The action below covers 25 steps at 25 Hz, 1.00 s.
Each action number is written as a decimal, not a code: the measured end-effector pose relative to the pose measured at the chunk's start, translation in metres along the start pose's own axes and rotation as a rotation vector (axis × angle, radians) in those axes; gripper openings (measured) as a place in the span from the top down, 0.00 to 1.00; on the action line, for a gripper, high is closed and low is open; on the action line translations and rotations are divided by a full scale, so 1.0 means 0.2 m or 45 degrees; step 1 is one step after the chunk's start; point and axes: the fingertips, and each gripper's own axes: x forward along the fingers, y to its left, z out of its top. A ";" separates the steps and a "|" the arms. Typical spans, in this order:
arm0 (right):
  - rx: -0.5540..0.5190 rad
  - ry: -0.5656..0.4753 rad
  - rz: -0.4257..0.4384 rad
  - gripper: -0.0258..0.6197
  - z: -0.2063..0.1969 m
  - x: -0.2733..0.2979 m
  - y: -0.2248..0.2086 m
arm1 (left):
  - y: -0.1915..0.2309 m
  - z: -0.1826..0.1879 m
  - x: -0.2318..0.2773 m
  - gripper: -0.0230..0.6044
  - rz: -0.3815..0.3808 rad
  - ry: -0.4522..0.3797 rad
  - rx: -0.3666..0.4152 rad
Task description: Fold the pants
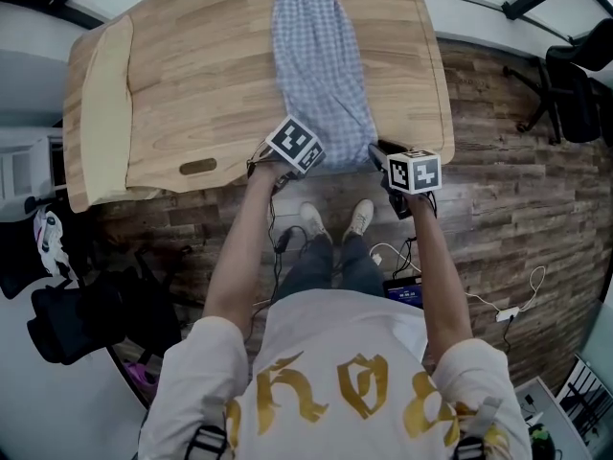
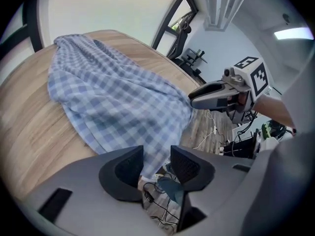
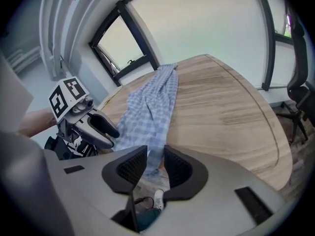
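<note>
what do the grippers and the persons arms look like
Both the left gripper and the right gripper have smooth grey bodies and two blunt jaws lined with dark ribbed pads. Each carries a white cube printed with black square markers. The person wears a white T-shirt with gold lettering; its short sleeves leave the forearms bare.

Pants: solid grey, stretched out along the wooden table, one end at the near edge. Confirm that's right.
One thing is wrong: the pants are not solid grey but blue-and-white checked, as the head view shows. The rest stands: they lie stretched out along the wooden table, one end at the near edge.
</note>
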 end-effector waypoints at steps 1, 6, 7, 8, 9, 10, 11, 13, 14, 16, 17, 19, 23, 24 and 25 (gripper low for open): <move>-0.012 -0.004 0.018 0.75 -0.03 -0.01 0.02 | -0.02 -0.02 -0.01 0.69 0.003 -0.012 -0.008; -0.058 -0.002 0.110 0.71 -0.16 -0.08 0.15 | -0.09 -0.14 -0.08 0.67 0.017 -0.082 -0.063; -0.075 0.008 0.117 0.71 -0.19 -0.08 0.17 | -0.10 -0.18 -0.08 0.67 0.009 -0.080 -0.077; -0.087 0.022 0.123 0.70 -0.22 -0.08 0.18 | -0.11 -0.22 -0.08 0.67 0.002 -0.074 -0.093; -0.093 0.039 0.131 0.70 -0.25 -0.07 0.19 | -0.13 -0.26 -0.07 0.67 -0.001 -0.067 -0.109; -0.098 0.058 0.141 0.70 -0.29 -0.06 0.19 | -0.14 -0.30 -0.06 0.67 -0.001 -0.061 -0.120; -0.107 0.079 0.152 0.70 -0.32 -0.04 0.20 | -0.16 -0.33 -0.04 0.67 -0.001 -0.054 -0.124; -0.144 0.117 0.165 0.68 -0.39 0.00 0.21 | -0.17 -0.38 0.02 0.63 0.016 -0.059 -0.113; -0.167 0.128 0.165 0.65 -0.41 0.02 0.20 | -0.16 -0.40 0.06 0.61 0.038 -0.077 -0.108; -0.195 0.127 0.153 0.61 -0.44 0.08 0.19 | -0.11 -0.40 0.12 0.58 0.081 -0.130 -0.125; -0.195 0.121 0.144 0.59 -0.45 0.11 0.17 | -0.09 -0.40 0.15 0.57 0.090 -0.156 -0.149; -0.178 0.107 0.132 0.55 -0.46 0.15 0.15 | -0.06 -0.40 0.20 0.55 0.074 -0.183 -0.188; -0.173 0.057 0.125 0.49 -0.44 0.23 0.12 | -0.03 -0.39 0.30 0.46 0.057 -0.131 -0.151; -0.175 0.037 0.122 0.49 -0.42 0.24 0.12 | -0.02 -0.39 0.32 0.45 0.065 -0.140 -0.159; -0.175 0.020 0.121 0.48 -0.40 0.25 0.11 | -0.01 -0.38 0.33 0.45 0.076 -0.165 -0.182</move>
